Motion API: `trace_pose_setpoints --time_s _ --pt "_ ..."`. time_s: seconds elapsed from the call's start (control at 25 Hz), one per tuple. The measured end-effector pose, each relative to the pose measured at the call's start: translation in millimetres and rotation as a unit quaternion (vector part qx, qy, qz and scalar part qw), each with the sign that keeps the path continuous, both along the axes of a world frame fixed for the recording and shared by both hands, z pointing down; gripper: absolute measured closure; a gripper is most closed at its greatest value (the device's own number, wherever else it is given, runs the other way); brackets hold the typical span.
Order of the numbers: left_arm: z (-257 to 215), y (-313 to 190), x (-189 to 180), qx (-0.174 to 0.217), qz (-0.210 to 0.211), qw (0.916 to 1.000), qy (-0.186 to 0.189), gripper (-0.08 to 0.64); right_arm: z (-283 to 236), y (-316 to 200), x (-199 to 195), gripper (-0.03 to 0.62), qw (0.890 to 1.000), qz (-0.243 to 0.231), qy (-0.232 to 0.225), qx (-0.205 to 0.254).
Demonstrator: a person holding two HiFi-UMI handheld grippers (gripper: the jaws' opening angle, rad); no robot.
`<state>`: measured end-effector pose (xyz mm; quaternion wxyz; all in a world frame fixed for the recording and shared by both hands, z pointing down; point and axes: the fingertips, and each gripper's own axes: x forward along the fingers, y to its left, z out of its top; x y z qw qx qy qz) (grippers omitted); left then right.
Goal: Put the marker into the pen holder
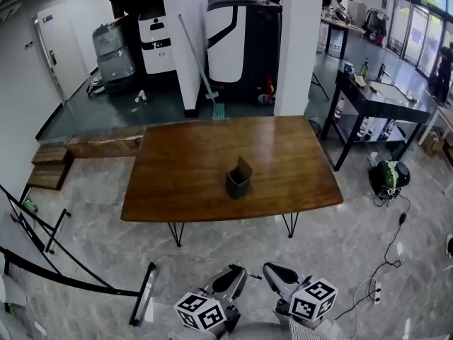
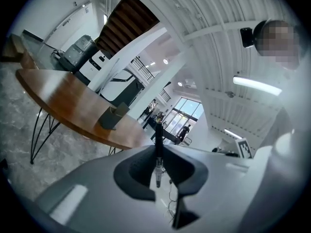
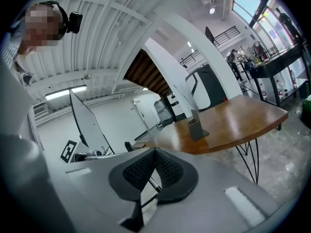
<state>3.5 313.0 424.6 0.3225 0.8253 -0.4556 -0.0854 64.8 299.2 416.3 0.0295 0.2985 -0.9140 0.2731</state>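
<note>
Seen from the head view, a large brown wooden table [image 1: 184, 168] with thin black hairpin legs stands on a grey marbled floor [image 1: 92, 225]. A small dark grey square pen holder [image 1: 239, 179], with one tall back flap, stands alone near the middle of the tabletop, a little towards the near edge. At the bottom of this view both grippers are held close to the person, side by side and well short of the table. The left gripper [image 1: 230, 280] and the right gripper [image 1: 279, 275] each carry a white cube with black square markers. In the left gripper view, the left gripper [image 2: 158, 149] has its dark jaws closed on a thin dark marker [image 2: 158, 137], which stands upright between them with its upper end rising above the jaws. The table [image 2: 58, 93] and pen holder [image 2: 112, 116] lie well beyond it, to the left. In the right gripper view, the right gripper [image 3: 154, 152] has its ridged black pads [image 3: 170, 166] pressed together at the tips, with nothing seen gripped between them. The pen holder [image 3: 195, 127] sits on the table [image 3: 243, 113], further off to the right. A black side table [image 1: 382, 98] stands to the right of the wooden one.
</note>
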Motion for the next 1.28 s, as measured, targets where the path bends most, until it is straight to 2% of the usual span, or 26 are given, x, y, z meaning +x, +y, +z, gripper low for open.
trace_pose_setpoints --time_s 0.36,0.56,0.88,1.28 --pt "-17 -133 -50 0.009 0.019 0.9998 0.004 0.516 -13 -128 -49 0.593 1.000 0.008 0.000 0.001" --pt "-24 -190 -67 0.020 0.034 0.9992 0.009 0.517 -10 -181 -62 0.592 1.000 0.029 0.000 -0.003" --pt "-17 -229 -78 0.006 0.044 0.9990 0.007 0.517 -3 -218 -69 0.592 0.999 0.044 -0.011 -0.018" --pt "-24 -259 -87 0.002 0.004 1.0000 0.004 0.517 -4 -244 -68 0.592 0.999 0.014 -0.014 -0.029"
